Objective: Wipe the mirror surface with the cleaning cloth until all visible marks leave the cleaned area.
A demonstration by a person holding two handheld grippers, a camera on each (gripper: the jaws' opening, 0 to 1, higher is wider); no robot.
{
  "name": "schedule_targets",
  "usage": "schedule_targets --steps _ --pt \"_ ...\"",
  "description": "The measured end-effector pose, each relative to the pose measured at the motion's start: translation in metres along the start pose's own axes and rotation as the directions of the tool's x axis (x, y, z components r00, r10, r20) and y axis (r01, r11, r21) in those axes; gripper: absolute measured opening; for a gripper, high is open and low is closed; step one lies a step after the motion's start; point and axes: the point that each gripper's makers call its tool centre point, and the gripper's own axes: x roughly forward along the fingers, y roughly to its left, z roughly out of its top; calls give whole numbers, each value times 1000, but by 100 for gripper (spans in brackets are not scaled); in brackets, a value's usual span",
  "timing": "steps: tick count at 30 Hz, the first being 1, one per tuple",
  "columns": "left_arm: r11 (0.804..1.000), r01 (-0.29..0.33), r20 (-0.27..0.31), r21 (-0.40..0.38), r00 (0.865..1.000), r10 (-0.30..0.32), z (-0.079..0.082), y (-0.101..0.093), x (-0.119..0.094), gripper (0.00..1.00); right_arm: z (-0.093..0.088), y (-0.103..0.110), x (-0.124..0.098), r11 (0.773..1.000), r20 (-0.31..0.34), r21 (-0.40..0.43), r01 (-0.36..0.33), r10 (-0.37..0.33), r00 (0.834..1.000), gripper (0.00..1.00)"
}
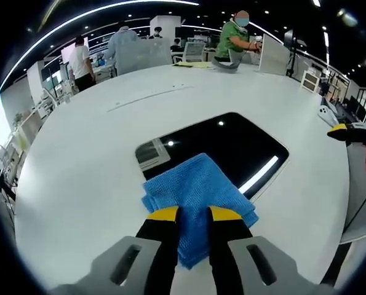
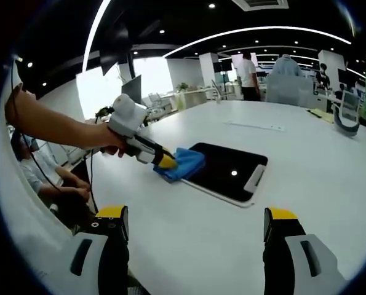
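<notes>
A dark mirror in a white frame lies flat on the white round table. A blue cleaning cloth rests on its near corner, partly over the glass and partly on the table. My left gripper is shut on the cloth's near edge. In the right gripper view the mirror lies mid-table, and the left gripper, held by a hand, presses the cloth at its left end. My right gripper hovers open and empty over the table, short of the mirror.
Several people stand or sit at desks beyond the table's far edge. A thin white strip lies on the table behind the mirror. A seated person is at the table's left side. Chairs and partitions stand at the right.
</notes>
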Motion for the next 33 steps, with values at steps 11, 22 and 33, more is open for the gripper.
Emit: schedule_targets --steps 11,22,33 --pt "1000 9 -2 18 1000 -9 0 6 -1 6 3 0 -1 1000 -2 -15 -2 2 1000 90" --pt "998 -5 11 59 1000 4 3 12 -13 5 4 1 0 1000 0 -18 -8 8 1000 90" --pt "998 -38 38 46 999 36 -4 33 -42 5 -2 9 6 1000 -6 -11 -27 27 1000 90"
